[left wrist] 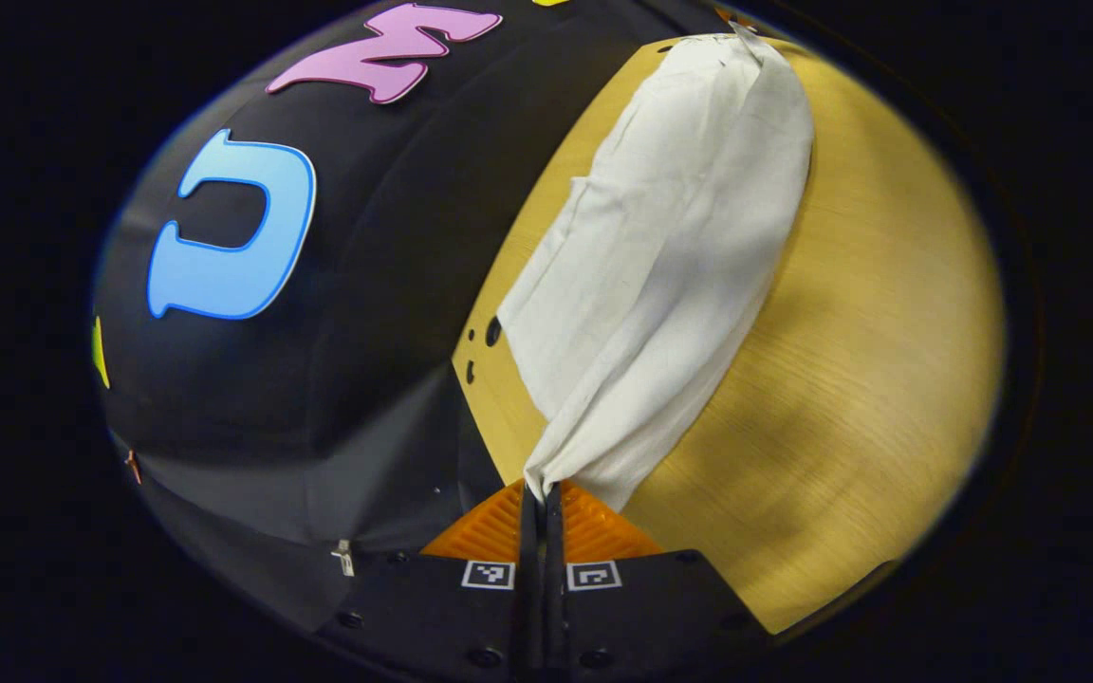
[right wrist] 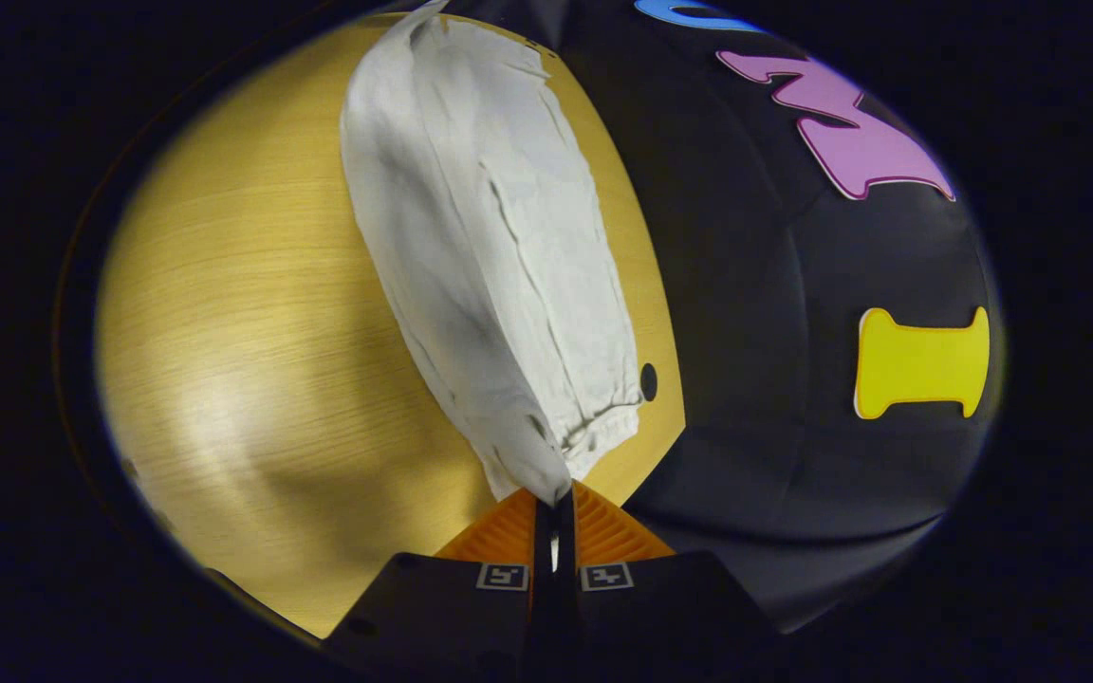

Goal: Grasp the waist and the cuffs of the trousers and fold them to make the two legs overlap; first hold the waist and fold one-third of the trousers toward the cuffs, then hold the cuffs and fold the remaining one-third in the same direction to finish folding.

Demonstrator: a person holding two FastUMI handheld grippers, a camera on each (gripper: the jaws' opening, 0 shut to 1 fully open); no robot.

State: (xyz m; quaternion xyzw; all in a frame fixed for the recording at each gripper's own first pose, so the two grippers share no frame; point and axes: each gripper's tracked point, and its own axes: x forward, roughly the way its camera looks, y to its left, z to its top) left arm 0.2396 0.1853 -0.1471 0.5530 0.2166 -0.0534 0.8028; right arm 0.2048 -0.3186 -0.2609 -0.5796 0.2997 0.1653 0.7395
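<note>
A: Where do the trousers (left wrist: 670, 256) lie?

B: On the wooden surface (left wrist: 869, 379), along its edge next to the booth wall (left wrist: 366, 285). They look pale and already narrowed, so I judge the two legs overlap, or nearly so.

A: And the fingers?

B: The left gripper (left wrist: 542, 498) is clenched on one end of the cloth; a bunch of fabric rises from between its fingers. The right gripper (right wrist: 554, 501) is likewise clamped on the other end, where a gathered hem (right wrist: 594, 427) shows just beside its tips. That gathered band could be the waist or a cuff; I cannot tell which.

A: Which way does the garment run from each gripper?

B: Straight ahead. In the left gripper view the long axis stretches away from the fingers toward the far end; the right gripper view shows the same from the opposite side. So the two grippers hold opposite ends, the cloth spanning between them.

A: What does the next move turn on?

B: In my judgement, whichever hand holds the waist must carry it along that long axis toward the other hand, a third of the way, while the cuff end rests.
</note>
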